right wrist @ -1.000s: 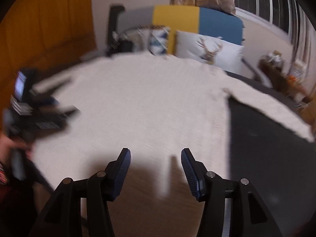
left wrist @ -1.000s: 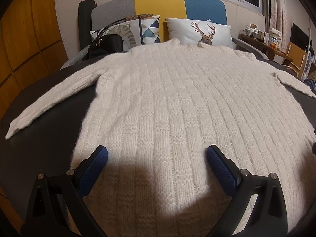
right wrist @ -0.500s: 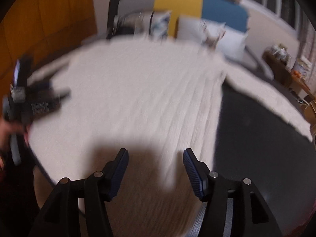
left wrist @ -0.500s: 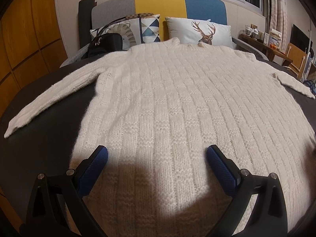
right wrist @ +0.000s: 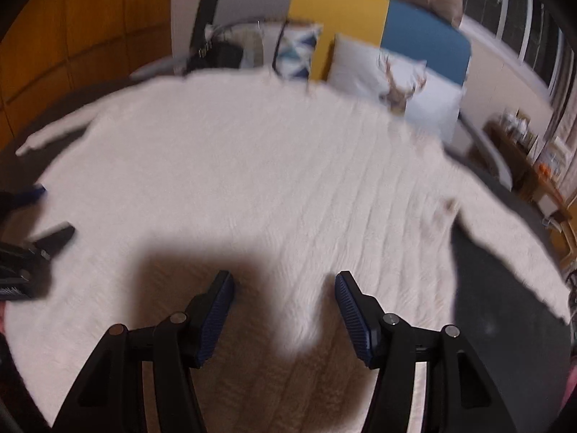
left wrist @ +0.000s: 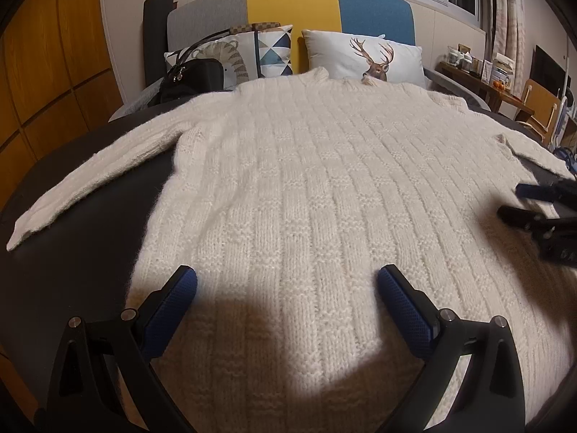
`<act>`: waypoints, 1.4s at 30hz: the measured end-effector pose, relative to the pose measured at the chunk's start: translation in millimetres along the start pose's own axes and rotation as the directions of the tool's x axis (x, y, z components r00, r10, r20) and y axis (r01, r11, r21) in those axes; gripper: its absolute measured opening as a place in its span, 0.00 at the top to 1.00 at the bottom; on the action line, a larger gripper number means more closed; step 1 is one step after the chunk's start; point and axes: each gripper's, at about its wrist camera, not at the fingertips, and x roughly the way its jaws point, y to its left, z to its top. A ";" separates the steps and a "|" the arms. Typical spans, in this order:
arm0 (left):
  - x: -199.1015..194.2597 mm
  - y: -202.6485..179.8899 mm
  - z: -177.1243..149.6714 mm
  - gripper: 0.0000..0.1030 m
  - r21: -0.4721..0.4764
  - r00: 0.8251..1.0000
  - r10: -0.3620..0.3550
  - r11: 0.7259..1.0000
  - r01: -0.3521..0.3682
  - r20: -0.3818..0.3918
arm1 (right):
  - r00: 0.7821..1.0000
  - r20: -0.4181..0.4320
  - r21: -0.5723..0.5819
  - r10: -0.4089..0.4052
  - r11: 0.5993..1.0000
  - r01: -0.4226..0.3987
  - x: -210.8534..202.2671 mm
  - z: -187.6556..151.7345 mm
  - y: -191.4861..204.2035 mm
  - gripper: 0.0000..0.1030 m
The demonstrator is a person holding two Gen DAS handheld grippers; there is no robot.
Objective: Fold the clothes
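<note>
The left gripper point(left wrist: 286, 281) hovers over the sweater's point(left wrist: 306, 187) hem end, jaws spread wide with nothing between them. The right gripper point(right wrist: 285, 285) hangs over the same end further right, jaws also apart and empty; its view is motion-blurred, so fine detail is unreliable. Both tools point along the garment toward the collar, a stance that suits reaching either the hem or the side edges.

The sweater lies flat and unfolded on the dark bed point(left wrist: 90, 223), hem nearest, collar farthest. The left sleeve point(left wrist: 90, 169) extends outward across the bed; the right sleeve point(right wrist: 512, 238) extends the other way. Spread this way, every edge is accessible for a fold.

Beyond the collar, a black bag point(left wrist: 191, 79) and two pillows point(left wrist: 375, 59) rest against the headboard point(left wrist: 292, 3), clear of the garment. No fold is visible in the body or the sleeves.
</note>
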 end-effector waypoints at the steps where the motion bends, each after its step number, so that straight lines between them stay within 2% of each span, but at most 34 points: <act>1: 0.1 0.0 0.0 0.01 0.000 1.000 0.000 1.000 0.000 -0.001 | 1.000 -0.005 0.025 0.021 0.999 -0.021 -0.9 -2.0 -6.4 0.42; 4: 0.4 -0.2 0.4 0.01 -0.002 1.000 -0.001 1.000 0.001 -0.004 | 0.997 0.006 0.068 0.079 0.995 -0.079 -3.6 -11.3 -21.2 0.41; 11: -9.0 -1.2 -5.6 0.01 -0.003 0.999 -0.014 1.000 0.014 -0.035 | 0.996 0.027 0.056 0.082 0.995 -0.083 -15.9 -27.5 -21.3 0.40; 14: -17.5 -4.4 5.0 0.01 -0.026 0.995 -0.065 0.998 0.064 -0.073 | 0.995 0.026 0.049 0.094 0.994 -0.095 -18.9 -29.6 -22.7 0.40; 17: -24.8 -6.6 27.9 0.01 -0.064 0.996 -0.087 0.994 0.087 0.003 | 0.995 0.020 0.039 0.095 0.995 -0.095 -18.1 -27.4 -22.3 0.40; 20: -7.9 -12.7 48.9 0.01 -0.035 0.999 -0.047 0.998 0.048 0.010 | 0.997 0.020 0.034 0.080 0.996 -0.080 -18.0 -27.3 -19.3 0.38; 24: 37.0 -18.7 63.7 0.01 0.004 0.997 0.022 1.000 -0.021 -0.075 | 0.997 0.023 0.036 0.076 0.996 -0.076 -17.6 -27.6 -18.9 0.38; 25: 47.3 -17.5 63.6 0.01 -0.009 0.994 0.013 1.000 -0.014 -0.113 | 0.996 0.021 0.037 0.083 0.996 -0.083 -17.3 -27.4 -20.1 0.38; 28: 48.3 -14.1 60.5 0.00 -0.035 0.995 -0.006 0.999 0.002 -0.102 | 0.996 -0.015 -0.022 0.087 0.996 -0.087 -19.0 -21.1 -21.8 0.40; 30: 48.0 -13.3 57.7 0.00 -0.036 0.996 -0.009 0.999 0.005 -0.092 | 1.000 0.013 -0.034 0.021 0.999 -0.021 -21.2 -6.9 -34.2 0.40; 32: 48.8 -13.4 56.3 0.00 -0.039 0.996 -0.011 0.999 0.008 -0.089 | 0.999 0.038 0.016 -0.004 1.000 0.003 -17.4 6.3 -56.7 0.48; 33: 49.2 -13.8 55.9 0.00 -0.038 0.996 -0.011 0.999 0.007 -0.088 | 0.999 0.035 0.053 -0.006 0.999 0.004 -12.6 11.8 -71.0 0.62; 36: 49.7 -13.7 54.9 0.00 -0.039 0.996 -0.013 0.999 0.010 -0.085 | 0.999 -0.033 0.183 -0.026 0.983 0.032 17.2 22.3 -117.8 0.75; 38: 48.6 -13.1 54.0 0.00 -0.043 0.996 -0.018 0.999 0.015 -0.083 | 0.997 -0.071 0.257 -0.043 0.964 0.059 30.6 23.3 -142.2 0.77; 40: 47.8 -12.8 53.9 0.00 -0.044 0.997 -0.021 0.999 0.017 -0.081 | 0.999 -0.052 0.311 -0.009 0.950 0.025 32.2 19.2 -157.6 0.79; 42: 48.2 -13.1 53.7 0.00 -0.042 0.997 -0.019 0.999 0.016 -0.080 | 0.999 -0.038 0.271 -0.025 0.962 0.034 31.3 14.6 -159.6 0.80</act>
